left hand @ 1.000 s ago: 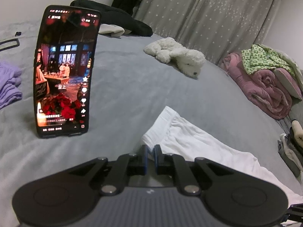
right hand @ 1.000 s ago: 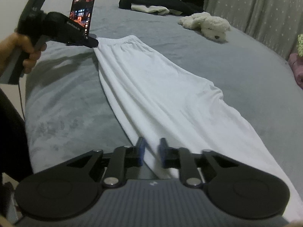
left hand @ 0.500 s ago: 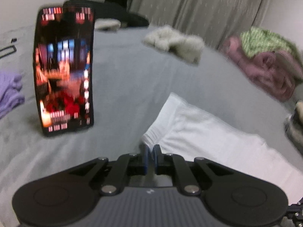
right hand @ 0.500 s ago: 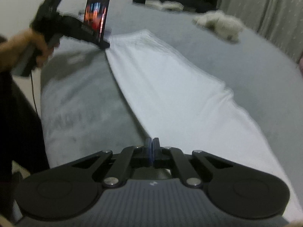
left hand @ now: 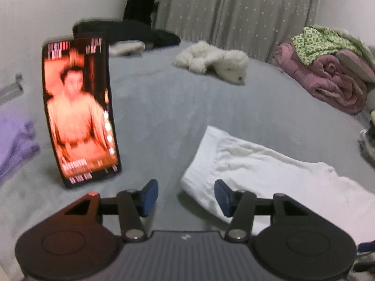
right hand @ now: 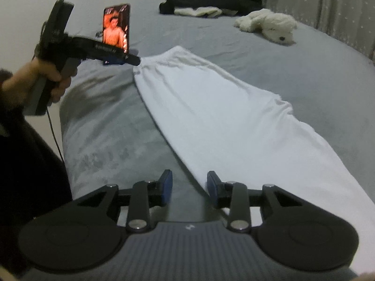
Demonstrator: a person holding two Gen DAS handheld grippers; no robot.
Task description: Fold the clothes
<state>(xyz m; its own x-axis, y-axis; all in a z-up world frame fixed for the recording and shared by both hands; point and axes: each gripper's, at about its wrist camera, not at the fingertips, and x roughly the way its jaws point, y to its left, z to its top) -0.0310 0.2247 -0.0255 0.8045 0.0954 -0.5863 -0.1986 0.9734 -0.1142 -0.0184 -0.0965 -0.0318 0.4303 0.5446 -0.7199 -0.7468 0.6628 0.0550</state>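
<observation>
Currently both devices stand released over a long white cotton garment (right hand: pixel 211 117), which lies flat and stretched lengthwise on the grey bed (right hand: pixel 105 128). The left gripper (left hand: pixel 185 194) has just been opening; its blue fingers (left hand: pixel 148 195) stand apart, with the garment's gathered waistband corner lying between them, nearer the right-hand pad, and no pad pressing cloth. The right gripper (right hand: pixel 188 189) has likewise just been opening at the opposite end; the garment's near long edge runs into the gap between its fingers (right hand: pixel 166 187), untouched so far as can be seen.

Judgement: the laying-out step appears complete and no fold across the length is yet made. The next move calls for a fresh hold on an end or edge, lifting it clear and carrying it over the garment.

An upright black smartphone with a lit screen (left hand: pixel 79 112) stands just beyond the waistband corner and needs clearance.
</observation>
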